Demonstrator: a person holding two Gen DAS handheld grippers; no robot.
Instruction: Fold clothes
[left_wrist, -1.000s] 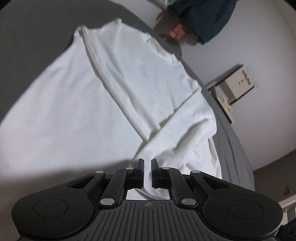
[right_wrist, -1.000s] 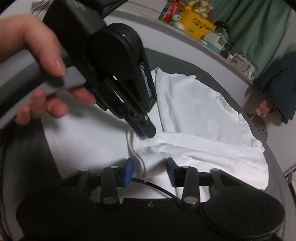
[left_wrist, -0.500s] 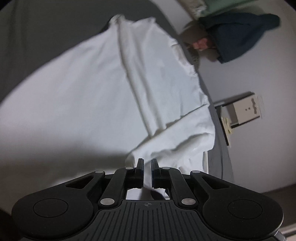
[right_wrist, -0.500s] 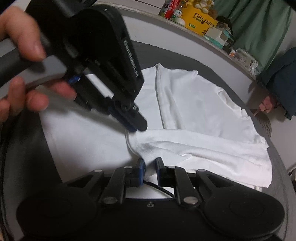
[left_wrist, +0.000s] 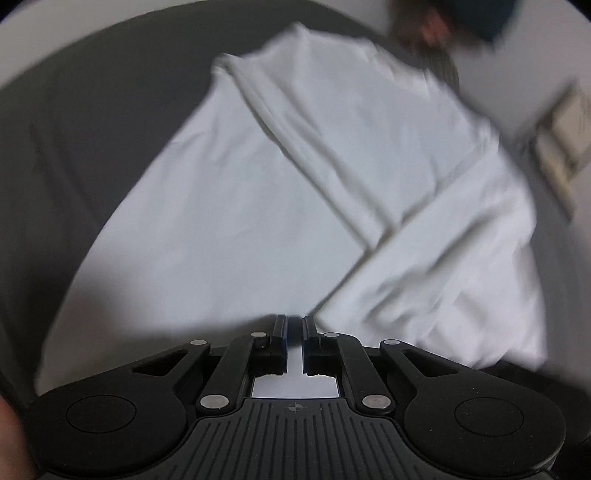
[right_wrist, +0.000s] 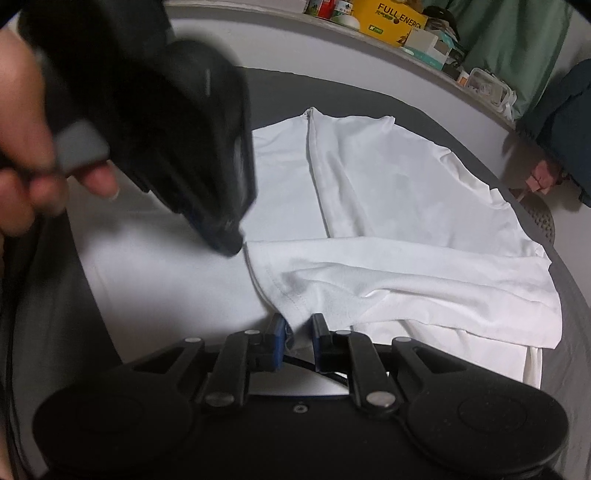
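**A:** Start with the biggest thing. What is underneath it all?

**B:** A dark grey bed (right_wrist: 461, 122), with a pale wall behind it. A ledge (right_wrist: 258, 14) along that wall is crowded with boxes, among them a yellow carton (right_wrist: 388, 18). A dark blue garment (right_wrist: 569, 129) hangs at the right.

**A:** And the clothing?

**B:** A white shirt (right_wrist: 388, 184) lies flat on the bed. In the right wrist view its long axis runs away from the camera, up the picture towards the ledge. One side is folded in along that axis, so a straight fold edge runs lengthwise. A sleeve (right_wrist: 424, 280) is laid crosswise over the near part, pointing left, with its stitched hem at the left end.

**A:** Where do the grippers stand?

**B:** The right gripper (right_wrist: 298, 325) is at the shirt's near edge. Its jaws have just been closing, and the blue pads pinch the cloth just below the sleeve's hem. The left gripper (right_wrist: 225, 243) comes in from the upper left, blurred, held by a hand (right_wrist: 33, 158). Its tip is just beside the sleeve's hem end; whether it touches I cannot tell.

**A:** Is the left one holding anything?

**B:** No. In its own view the jaws are drawn nearly together with only a thin slit between them, and the shirt lies below.
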